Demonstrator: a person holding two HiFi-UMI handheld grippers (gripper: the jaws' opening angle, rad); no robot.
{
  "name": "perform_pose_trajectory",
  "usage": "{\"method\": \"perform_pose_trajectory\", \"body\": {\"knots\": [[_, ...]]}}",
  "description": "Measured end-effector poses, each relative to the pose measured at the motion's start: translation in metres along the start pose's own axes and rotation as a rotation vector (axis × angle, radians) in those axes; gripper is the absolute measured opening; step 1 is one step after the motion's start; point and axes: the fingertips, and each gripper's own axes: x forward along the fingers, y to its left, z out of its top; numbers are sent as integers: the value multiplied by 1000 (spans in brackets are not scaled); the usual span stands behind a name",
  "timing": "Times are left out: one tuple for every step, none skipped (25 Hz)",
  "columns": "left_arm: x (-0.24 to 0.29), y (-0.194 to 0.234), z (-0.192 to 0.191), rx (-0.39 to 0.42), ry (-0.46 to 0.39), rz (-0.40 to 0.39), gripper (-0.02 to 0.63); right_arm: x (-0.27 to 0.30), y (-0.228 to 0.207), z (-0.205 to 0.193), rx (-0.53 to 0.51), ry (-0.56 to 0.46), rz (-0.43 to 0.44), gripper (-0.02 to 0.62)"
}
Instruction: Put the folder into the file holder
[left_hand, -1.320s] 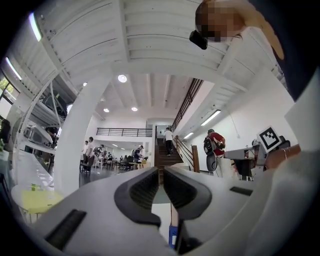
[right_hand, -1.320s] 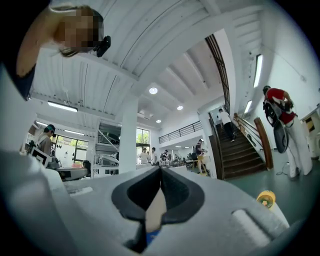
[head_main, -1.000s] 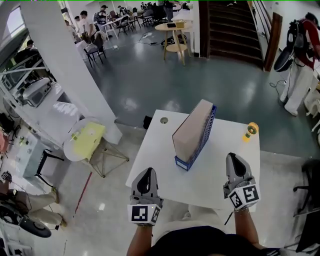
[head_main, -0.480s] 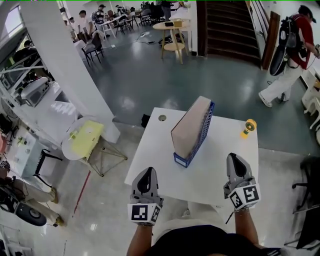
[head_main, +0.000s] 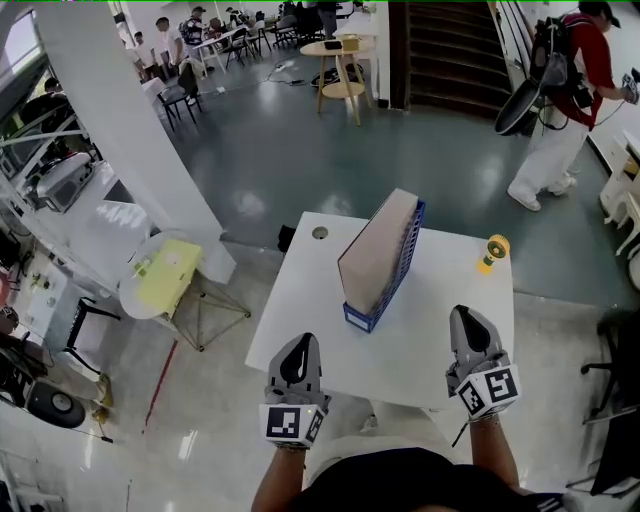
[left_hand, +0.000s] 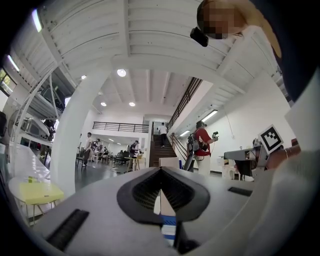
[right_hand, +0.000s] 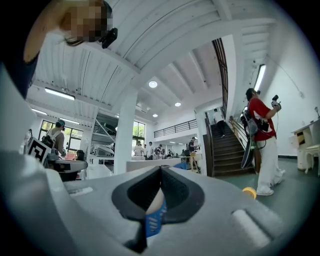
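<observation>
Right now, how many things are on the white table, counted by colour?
Blue: 1, the file holder
Tan: 1, the folder standing in it
Yellow: 1, the small object near the far right corner
Total on the table: 3

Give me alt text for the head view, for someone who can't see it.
A blue file holder with a tan folder standing in it sits on a white table. The left gripper and right gripper, both shut and empty, hover at its near edge; a yellow object stands far right.
</observation>
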Motion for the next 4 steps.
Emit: {"method": "perform_pose_trajectory", "body": {"knots": [[0,1,1,1,-2,2,-2,1,1,0,0,0,5,-2],[0,2,1,3,-4,3,-2,2,2,-1,-2,1,10,-3],[0,3,2,4,-6,3,-2,3,3,-1,-3,2,15,-3],[0,4,2,5,-7,3,-2,4,4,-1,-5,2,20,-3]]}}
